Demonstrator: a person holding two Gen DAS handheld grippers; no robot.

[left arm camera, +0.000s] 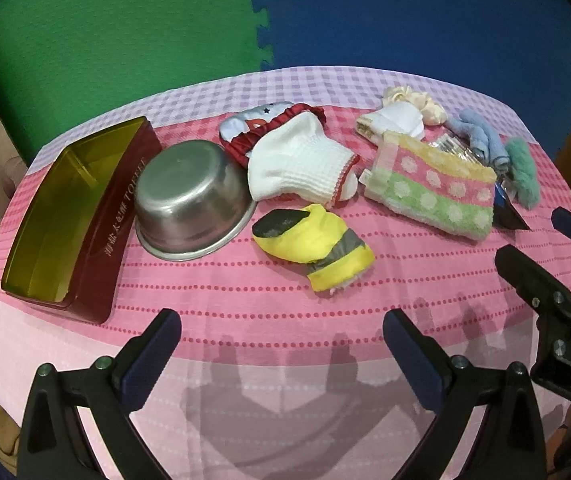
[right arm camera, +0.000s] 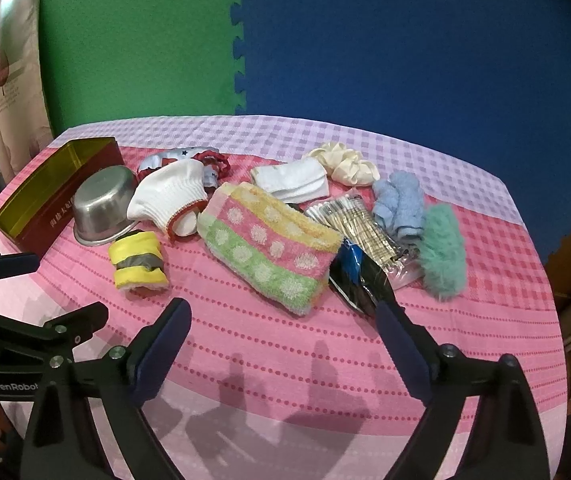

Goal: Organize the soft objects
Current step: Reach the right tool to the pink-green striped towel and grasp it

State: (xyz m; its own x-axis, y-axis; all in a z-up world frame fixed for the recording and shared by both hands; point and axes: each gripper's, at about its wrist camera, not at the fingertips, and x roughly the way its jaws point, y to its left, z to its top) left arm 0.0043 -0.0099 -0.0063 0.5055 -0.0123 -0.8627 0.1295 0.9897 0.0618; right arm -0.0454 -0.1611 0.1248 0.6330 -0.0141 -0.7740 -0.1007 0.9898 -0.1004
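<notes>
Left wrist view: both tongs point(left arm camera: 281, 334) point(right arm camera: 283, 322) spread, empty, above tablecloth point(left arm camera: 245, 300), prob. hovering.

A folded terry towel point(right arm camera: 271, 246) with pink, green and yellow polka-dot bands lies at centre frame in the right wrist view. A white ribbed knit sock point(right arm camera: 167, 196) with red trim lies to its left, touching it. A rolled yellow cloth point(right arm camera: 137, 266) with a grey band lies at lower left. A folded white cloth point(right arm camera: 291, 182) and cream scrunchie point(right arm camera: 343, 164) lie above centre. A light blue fluffy roll point(right arm camera: 399, 204) and teal fuzzy piece point(right arm camera: 443, 252) lie at right, side by side.
</notes>
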